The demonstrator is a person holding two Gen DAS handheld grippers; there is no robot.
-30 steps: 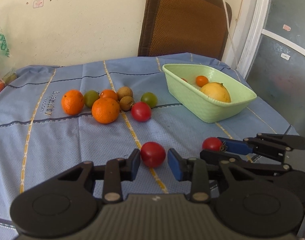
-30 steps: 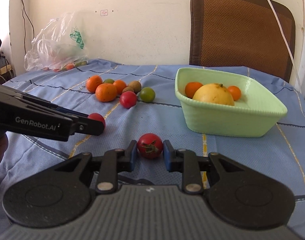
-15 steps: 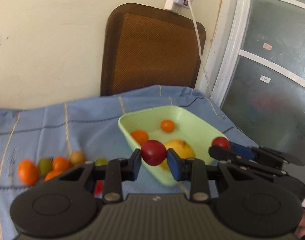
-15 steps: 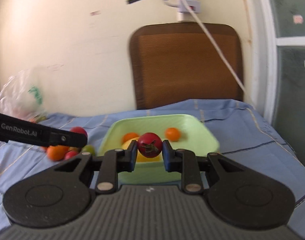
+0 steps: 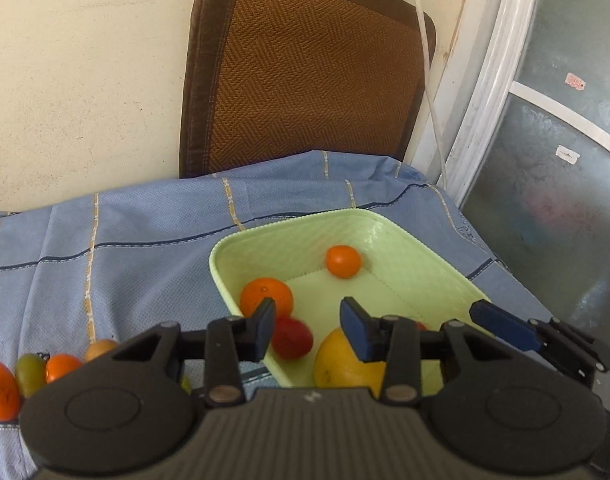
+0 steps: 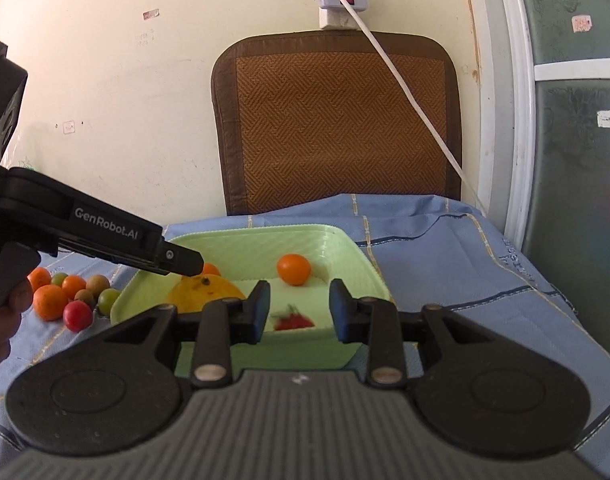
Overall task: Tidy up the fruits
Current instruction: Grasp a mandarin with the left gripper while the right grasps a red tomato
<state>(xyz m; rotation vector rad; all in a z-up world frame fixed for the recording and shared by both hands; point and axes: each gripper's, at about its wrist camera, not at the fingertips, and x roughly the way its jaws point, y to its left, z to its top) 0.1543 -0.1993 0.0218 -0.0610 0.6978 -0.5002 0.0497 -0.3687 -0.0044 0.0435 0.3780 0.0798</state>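
With both sets of jaws now spread and empty over the green basket (image 5: 389, 224), entry as follows.

Change vs 0.5 s ago: each gripper then clamped a red tomato above the basket; now both released. Left gripper (image 5: 307, 326): jaws apart, nothing between; its tomato (image 5: 293, 338) now in basket, lower centre of left view, just beside an orange (image 5: 265, 296) and near the big yellow citrus (image 5: 341, 364). Right gripper (image 6: 299, 310): jaws apart, nothing held; its tomato (image 6: 293, 321) blurred at centre of right view, prob. mid-drop or just landed on basket floor, cannot tell which.

Meaning for task: 2 more items binned; judged partway done, not finished.

Basket contents: 2 tomatoes, big yellow citrus, orange, small orange (image 5: 343, 261) toward far wall. Tomatoes glossy, round, red; the right one shows green calyx, outline smeared.

Outstanding on table, blue cloth (image 6: 445, 248), left-centre of right view: loose cluster (image 6: 71, 298) of oranges, green fruits, brownish ones, 1 red tomato (image 6: 77, 316). Same cluster at lower-left edge of left view.

Next, as judgement: back to cluster for more pickups.
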